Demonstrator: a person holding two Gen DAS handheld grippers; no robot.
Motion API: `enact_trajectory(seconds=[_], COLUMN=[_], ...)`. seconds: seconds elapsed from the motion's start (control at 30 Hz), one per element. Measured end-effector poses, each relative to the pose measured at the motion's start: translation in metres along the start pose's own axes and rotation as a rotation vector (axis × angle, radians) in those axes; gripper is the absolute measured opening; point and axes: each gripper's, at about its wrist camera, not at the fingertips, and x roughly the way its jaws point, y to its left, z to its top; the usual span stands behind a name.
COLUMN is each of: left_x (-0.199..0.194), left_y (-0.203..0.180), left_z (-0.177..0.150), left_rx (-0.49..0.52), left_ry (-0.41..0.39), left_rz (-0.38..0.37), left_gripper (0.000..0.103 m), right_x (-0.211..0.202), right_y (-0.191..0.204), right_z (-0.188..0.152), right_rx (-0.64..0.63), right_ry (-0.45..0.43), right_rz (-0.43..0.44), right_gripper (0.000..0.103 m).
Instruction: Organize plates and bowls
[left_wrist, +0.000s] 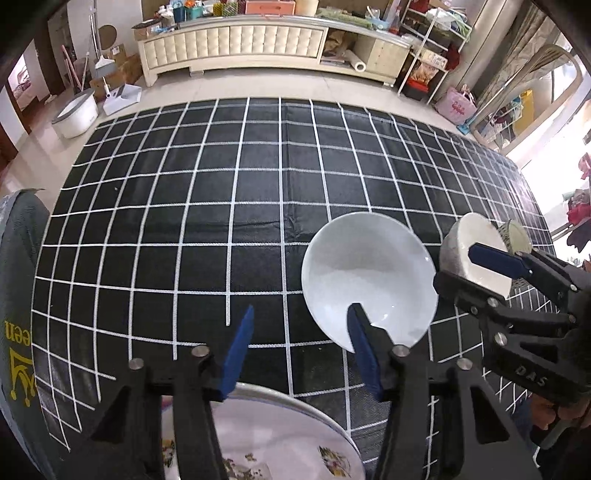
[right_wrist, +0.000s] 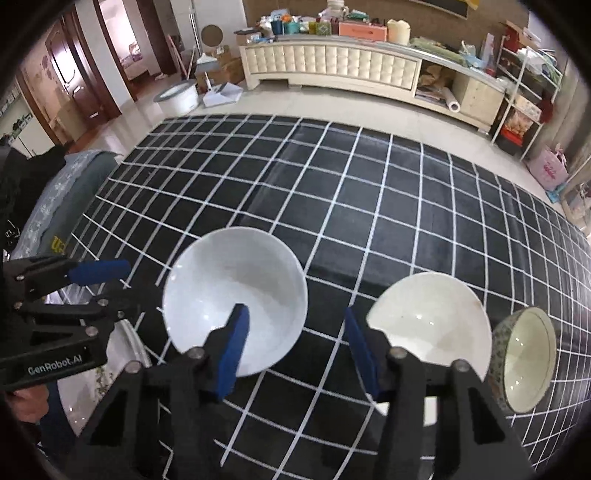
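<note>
While both tools gape empty, right tool between white bowl and cream bowl; left tool beside; rims may be chipped.

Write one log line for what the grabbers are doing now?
left gripper: open, empty | right gripper: open, empty | white bowl, cream bowl, patterned bowl: on table, unstacked

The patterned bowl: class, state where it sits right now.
In the right wrist view the patterned bowl sits on the checked cloth at far right, just right of the cream bowl and beyond the right gripper.
</note>
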Motion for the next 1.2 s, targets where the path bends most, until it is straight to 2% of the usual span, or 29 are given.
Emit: enact_trajectory(seconds=[0.03, 0.1, 0.23, 0.33, 0.4, 0.47, 0.73, 0.83, 1.2], left_x=[0.004, 0.014, 0.024, 0.027, 0.029, 0.031, 0.030, 0.022, -0.010], left_y=[0.001, 0.003, 0.004, 0.001, -0.001, -0.002, -0.019, -0.024, -0.040], left_z=[0.001, 0.002, 0.003, 0.004, 0.004, 0.004, 0.004, -0.002, -0.037], left_rx=[0.000, -0.004, -0.013, 0.000, 0.001, 0.003, 0.012, 0.019, 0.036], left_ry=[0.011, 0.033, 0.051, 0.055, 0.058, 0.062, 0.058, 0.056, 0.038], left_rz=[0.005, -0.002, -0.027, -0.029, -0.032, -0.041, -0.014, -0.017, -0.035], left_gripper=[0.045, 0.034, 0.027, 0.020, 0.014, 0.010, 0.008, 0.008, 0.008], right_x=[0.003, 0.009, 0.019, 0.027, 0.031, 0.032, 0.025, 0.015, -0.027], right_y=[-0.001, -0.003, -0.003, -0.004, -0.005, -0.006, -0.010, -0.015, -0.010], right_z=[0.001, 0.002, 0.005, 0.005, 0.003, 0.001, -0.010, -0.019, -0.048], right_rx=[0.001, 0.006, 0.007, 0.012, 0.020, 0.034, 0.125, 0.164, 0.193], right_ry=[0.006, 0.017, 0.039, 0.065, 0.080, 0.075, 0.062, 0.064, 0.051], right_rz=[0.004, 0.003, 0.004, -0.016, -0.025, -0.004, -0.025, -0.002, -0.027], right_gripper=[0.052, 0.048, 0.039, 0.028, 0.017, 0.011, 0.009, 0.009, 0.008])
